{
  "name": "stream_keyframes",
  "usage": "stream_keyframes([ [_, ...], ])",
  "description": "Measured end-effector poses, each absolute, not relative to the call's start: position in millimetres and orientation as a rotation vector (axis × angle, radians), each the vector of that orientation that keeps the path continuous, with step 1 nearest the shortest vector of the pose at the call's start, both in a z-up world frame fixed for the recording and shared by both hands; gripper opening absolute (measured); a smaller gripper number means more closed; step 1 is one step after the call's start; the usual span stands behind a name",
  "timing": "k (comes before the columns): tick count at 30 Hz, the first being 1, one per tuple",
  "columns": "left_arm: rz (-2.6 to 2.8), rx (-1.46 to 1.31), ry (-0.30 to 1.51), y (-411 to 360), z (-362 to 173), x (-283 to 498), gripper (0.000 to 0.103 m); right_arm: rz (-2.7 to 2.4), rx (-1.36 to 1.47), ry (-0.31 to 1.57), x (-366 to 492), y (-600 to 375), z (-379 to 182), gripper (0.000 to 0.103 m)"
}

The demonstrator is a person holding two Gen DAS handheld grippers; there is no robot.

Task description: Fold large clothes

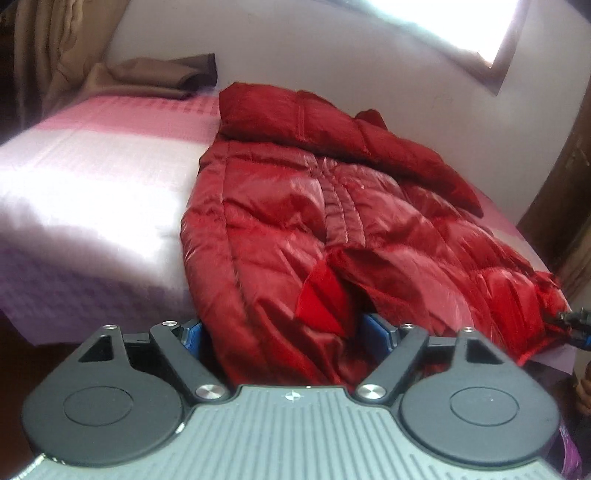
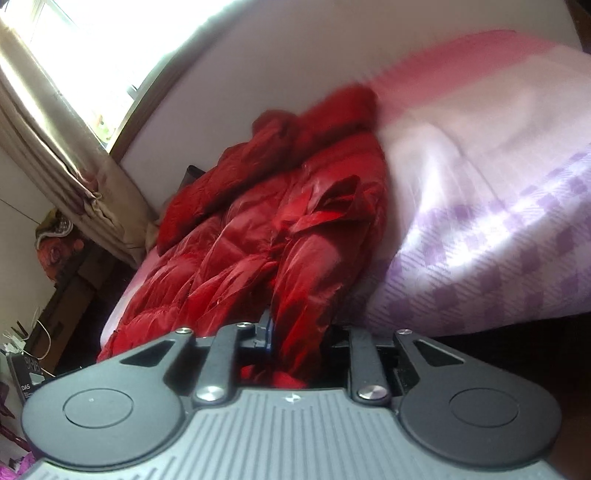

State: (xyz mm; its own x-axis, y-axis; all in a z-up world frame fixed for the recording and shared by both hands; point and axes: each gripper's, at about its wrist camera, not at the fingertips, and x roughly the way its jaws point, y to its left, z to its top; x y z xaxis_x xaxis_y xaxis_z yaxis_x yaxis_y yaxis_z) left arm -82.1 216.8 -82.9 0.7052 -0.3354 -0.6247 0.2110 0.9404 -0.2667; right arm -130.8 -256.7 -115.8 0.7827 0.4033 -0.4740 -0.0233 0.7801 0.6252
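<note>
A shiny red quilted jacket [image 1: 314, 221] lies spread on a bed with a pink and lilac checked sheet [image 1: 92, 184], hood toward the wall. My left gripper [image 1: 284, 332] sits at the jacket's near hem. Its blue pads [image 1: 192, 332] stand wide apart with a bunch of the fabric between them, so it is open. In the right wrist view the jacket [image 2: 277, 221] runs away from me over the sheet [image 2: 480, 240]. My right gripper [image 2: 299, 339] is shut on a narrow fold of the jacket's edge. The right gripper [image 1: 576, 325] also shows at the hem's far right corner.
A folded brown cloth [image 1: 159, 74] lies at the bed's head by a tan curtain [image 1: 55, 48]. A bright window [image 1: 461, 22] is in the white wall behind. Dark wooden furniture [image 1: 554, 184] stands right of the bed. A curtain [image 2: 55, 147] and floor clutter with a box [image 2: 29, 369] are on that side.
</note>
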Motion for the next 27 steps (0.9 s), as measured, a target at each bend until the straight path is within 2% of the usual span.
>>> stream_keyframes([
  [2, -0.283, -0.148, 0.727, 210, -80, -79, 0.06, 0.251, 0.643, 0.634, -130, -255, -117, 0.022],
  [3, -0.273, -0.129, 0.733, 206, -80, -78, 0.043, 0.249, 0.637, 0.64, -127, -253, -117, 0.022],
  [4, -0.267, -0.114, 0.737, 203, -80, -78, 0.035, 0.243, 0.619, 0.648, -125, -250, -117, 0.02],
  [6, -0.248, -0.086, 0.722, 199, -76, -81, 0.027, 0.244, 0.583, 0.643, -124, -245, -117, 0.016],
  [9, -0.216, -0.021, 0.697, 189, -69, -88, 0.023, 0.251, 0.582, 0.629, -127, -245, -116, 0.013],
  [27, -0.187, 0.034, 0.686, 183, -50, -96, 0.021, 0.289, 0.586, 0.588, -145, -246, -104, 0.012],
])
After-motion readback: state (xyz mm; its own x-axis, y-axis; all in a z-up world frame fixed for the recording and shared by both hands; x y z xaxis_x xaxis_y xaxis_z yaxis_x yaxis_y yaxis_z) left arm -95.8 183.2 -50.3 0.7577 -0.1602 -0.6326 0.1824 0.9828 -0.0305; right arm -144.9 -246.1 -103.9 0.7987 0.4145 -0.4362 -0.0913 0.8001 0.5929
